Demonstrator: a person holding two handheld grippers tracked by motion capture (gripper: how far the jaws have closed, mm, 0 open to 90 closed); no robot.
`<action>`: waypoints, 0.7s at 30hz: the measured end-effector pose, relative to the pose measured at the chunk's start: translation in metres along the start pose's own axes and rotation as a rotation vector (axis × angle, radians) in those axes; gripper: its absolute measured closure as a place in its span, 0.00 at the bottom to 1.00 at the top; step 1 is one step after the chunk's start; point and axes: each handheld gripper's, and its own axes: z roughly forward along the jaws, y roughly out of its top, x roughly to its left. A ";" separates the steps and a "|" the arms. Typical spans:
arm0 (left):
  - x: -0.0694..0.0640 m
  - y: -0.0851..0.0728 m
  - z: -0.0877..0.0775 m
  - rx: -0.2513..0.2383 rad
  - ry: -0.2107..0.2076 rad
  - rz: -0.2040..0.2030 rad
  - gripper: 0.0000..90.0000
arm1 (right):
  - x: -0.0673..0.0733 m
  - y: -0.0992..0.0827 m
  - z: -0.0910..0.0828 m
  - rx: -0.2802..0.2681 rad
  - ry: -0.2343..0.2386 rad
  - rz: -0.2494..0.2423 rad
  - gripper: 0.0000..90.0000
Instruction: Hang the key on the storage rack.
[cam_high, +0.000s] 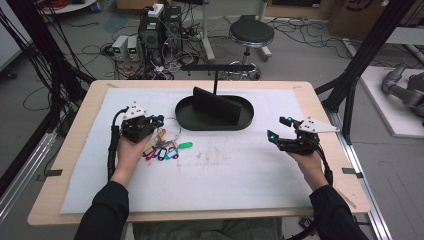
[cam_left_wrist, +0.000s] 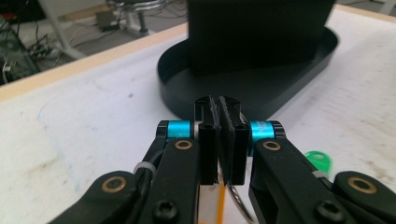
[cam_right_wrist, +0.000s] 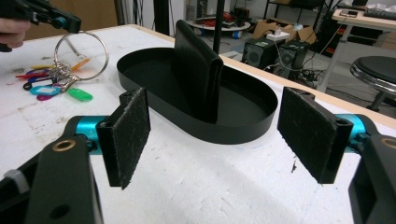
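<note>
Left gripper (cam_left_wrist: 219, 140) pinches large steel key ring (cam_right_wrist: 81, 55) beside black oval tray (cam_high: 245, 122); light, floppy, tags dangling. Right gripper (cam_right_wrist: 219, 135) spread.

Shut claw (cam_left_wrist: 219, 140) on key ring (cam_left_wrist: 236, 198) before black tray (cam_left_wrist: 299, 70)

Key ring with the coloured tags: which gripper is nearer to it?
Left. The left gripper is shut on the key ring, lifting it over its tags. The right gripper hangs open far across the table, beside the black tray.
</note>
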 end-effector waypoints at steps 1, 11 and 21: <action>-0.004 0.001 -0.001 -0.006 -0.005 0.014 0.96 | 0.000 0.000 0.000 0.001 0.000 -0.002 0.29; -0.024 0.000 -0.011 -0.018 -0.059 0.075 0.96 | 0.001 0.000 0.001 0.002 0.003 -0.003 0.29; -0.026 -0.003 -0.013 -0.005 -0.101 0.068 0.95 | 0.001 0.001 0.001 0.007 0.010 -0.002 0.29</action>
